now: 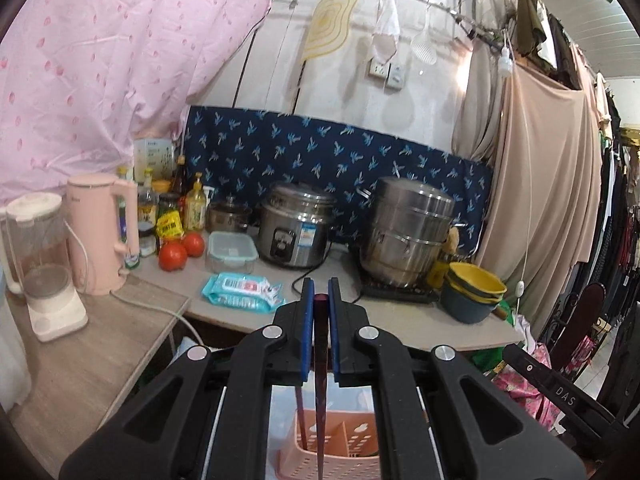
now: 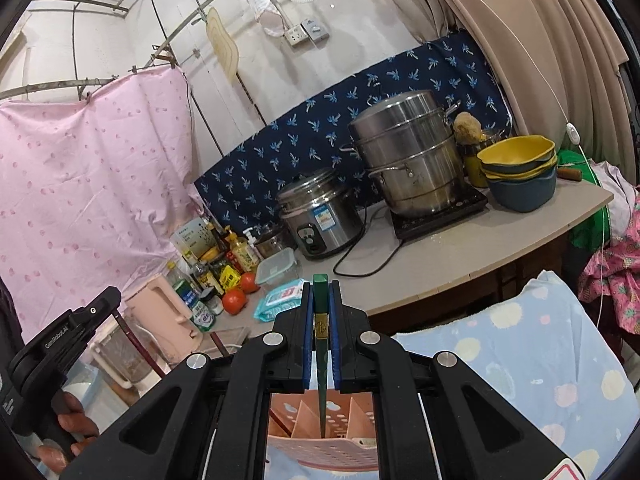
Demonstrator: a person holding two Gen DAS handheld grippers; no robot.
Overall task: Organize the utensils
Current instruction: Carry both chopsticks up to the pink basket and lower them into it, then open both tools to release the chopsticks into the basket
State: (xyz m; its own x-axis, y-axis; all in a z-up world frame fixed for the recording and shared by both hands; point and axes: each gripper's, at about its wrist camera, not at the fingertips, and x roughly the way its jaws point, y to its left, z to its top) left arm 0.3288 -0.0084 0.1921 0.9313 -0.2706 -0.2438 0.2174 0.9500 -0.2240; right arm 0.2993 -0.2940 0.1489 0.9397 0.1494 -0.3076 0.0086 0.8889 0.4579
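On my left wrist view the fingers sit at lower centre, blue pads drawn in tight against a dark red chopstick, so the left gripper has it pinched. The stick runs down the middle of the frame and its lower end dips into the pink slotted utensil basket at the bottom centre. A second dark red chopstick stands in the basket just to the left of the held one. Past the pads I see the grey countertop across the middle, with a wet-wipes pack just left of centre, a rice cooker behind it and a tall steel steamer pot to the right.

On my right wrist view the fingers are likewise at lower centre and pressed close on a green chopstick, so the right gripper grips it. The green top pokes out above the pads; the thin end reaches down into the same pink basket at the bottom centre, among its dividers. The basket rests on a pale blue patterned cloth filling the lower right. At the lower left edge the other gripper's black body shows, with a hand around its grip. Stacked yellow and blue bowls stand at the right end of the counter.
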